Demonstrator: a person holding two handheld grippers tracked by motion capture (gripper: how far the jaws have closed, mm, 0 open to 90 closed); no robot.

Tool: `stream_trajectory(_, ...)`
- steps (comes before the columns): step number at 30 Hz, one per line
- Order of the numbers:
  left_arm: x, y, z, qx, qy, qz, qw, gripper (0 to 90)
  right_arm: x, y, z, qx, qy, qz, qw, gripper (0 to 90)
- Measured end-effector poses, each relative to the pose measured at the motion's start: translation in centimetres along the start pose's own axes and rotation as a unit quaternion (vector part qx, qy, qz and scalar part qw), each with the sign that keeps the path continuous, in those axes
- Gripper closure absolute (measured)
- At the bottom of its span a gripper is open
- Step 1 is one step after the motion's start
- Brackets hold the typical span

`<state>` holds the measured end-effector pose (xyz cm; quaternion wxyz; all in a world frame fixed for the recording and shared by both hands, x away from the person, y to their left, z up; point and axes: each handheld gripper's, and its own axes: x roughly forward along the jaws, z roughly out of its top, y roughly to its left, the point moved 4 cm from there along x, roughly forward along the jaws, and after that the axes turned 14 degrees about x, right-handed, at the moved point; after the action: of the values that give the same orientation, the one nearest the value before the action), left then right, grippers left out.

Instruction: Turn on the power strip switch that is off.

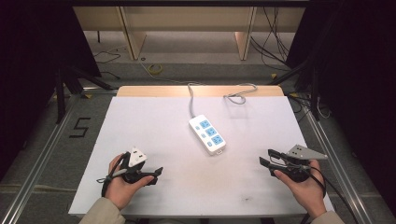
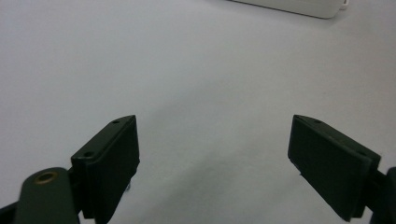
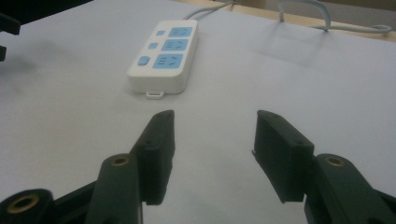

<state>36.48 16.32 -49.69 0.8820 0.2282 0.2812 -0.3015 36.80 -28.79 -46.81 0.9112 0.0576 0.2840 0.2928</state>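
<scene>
While both grippers rest empty, left gripper [image 2: 215, 158] jaws wide, right gripper [image 3: 212, 149] narrower — power strip [image 3: 163, 53] ahead of right fingertips; likely pre-approach, reach next.

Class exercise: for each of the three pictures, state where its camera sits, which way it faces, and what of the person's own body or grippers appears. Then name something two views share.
High view: above the person's side, facing forward and down on the white table; both hands, left gripper, right gripper.
Left gripper view: along open jaws, low over the table.
Right gripper view: along open jaws toward the power strip.
Shared: the power strip.
</scene>
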Motion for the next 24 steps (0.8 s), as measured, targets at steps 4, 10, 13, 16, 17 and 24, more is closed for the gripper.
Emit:
stream_trajectory(4, -0.03, -0.10, -0.04, 0.005, 0.000, 0.001, 1.0000, 16.2, -0.20, 0.13, 0.24, -0.005, 0.010, -0.006, 0.9999, 56.8)
stream_trajectory(10, 0.03, -0.09, -0.16, -0.002, -0.001, 0.004, 1.0000, 16.2, -0.29, 0.70, 0.43, -0.023, 0.050, -0.007, 0.9985, 79.1)
stream_trajectory(13, 0.11, -0.03, -0.20, -0.002, -0.001, 0.006, 1.0000, 16.3, -0.18, 0.85, 0.50, -0.037, 0.075, -0.009, 0.9964, 88.5)
stream_trajectory(16, 0.16, 0.03, -0.22, -0.003, -0.001, 0.006, 1.0000, 16.4, -0.03, 0.83, 0.49, -0.043, 0.094, -0.011, 0.9946, 90.0)
stream_trajectory(17, 0.20, 0.04, -0.24, -0.003, 0.000, 0.006, 1.0000, 16.4, 0.03, 0.81, 0.49, -0.044, 0.099, -0.011, 0.9940, 90.0)
stream_trajectory(24, 0.35, -0.04, -0.31, -0.007, -0.001, 0.002, 1.0000, 16.7, 0.25, 0.80, 0.80, -0.044, 0.117, -0.016, 0.9920, 90.0)
